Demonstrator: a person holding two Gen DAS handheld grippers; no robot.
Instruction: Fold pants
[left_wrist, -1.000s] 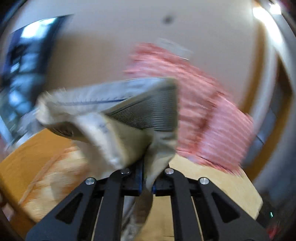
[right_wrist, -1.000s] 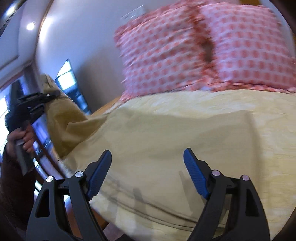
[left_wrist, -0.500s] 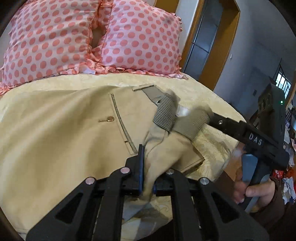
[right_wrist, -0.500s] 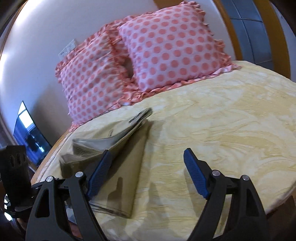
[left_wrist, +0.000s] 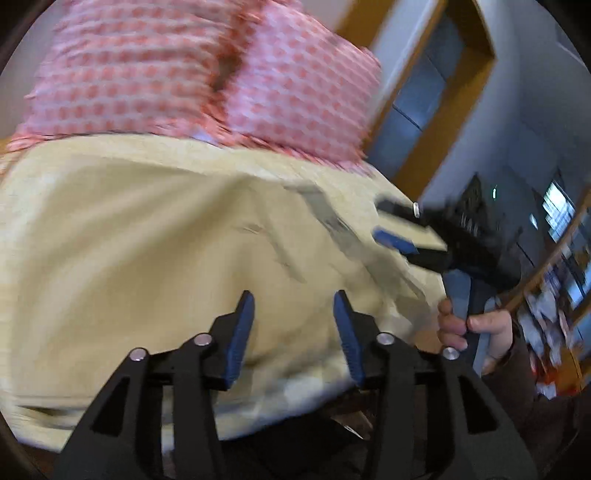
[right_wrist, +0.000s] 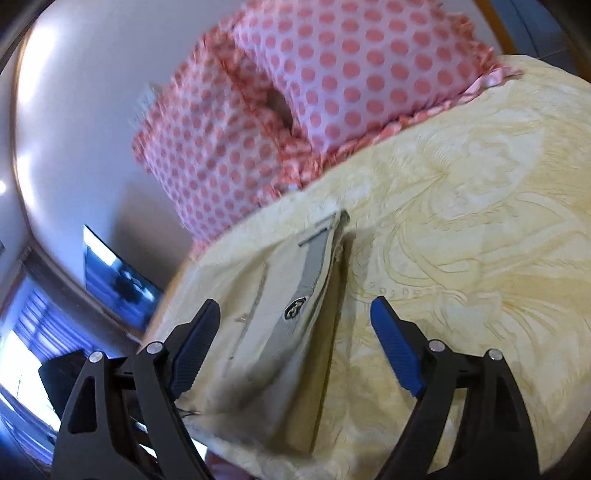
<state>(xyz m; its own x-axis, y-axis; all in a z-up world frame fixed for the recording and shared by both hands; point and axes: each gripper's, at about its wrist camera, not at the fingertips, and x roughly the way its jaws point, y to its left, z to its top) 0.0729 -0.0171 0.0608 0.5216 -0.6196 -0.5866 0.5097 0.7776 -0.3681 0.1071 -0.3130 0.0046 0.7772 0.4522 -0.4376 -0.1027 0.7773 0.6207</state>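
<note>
Both claws (left_wrist: 293, 314) (right_wrist: 295, 332) wide open, empty.

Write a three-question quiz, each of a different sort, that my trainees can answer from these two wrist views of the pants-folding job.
1. True or false: the left gripper is clamped on the pants.
2. What do the pants lie on? A) the yellow bedspread B) a wooden chair C) the polka-dot pillows
3. Fill in: the right gripper hangs with its jaws ____.

Key: 1 false, its jaws stand apart with nothing between them; 2 A; 3 open.
</note>
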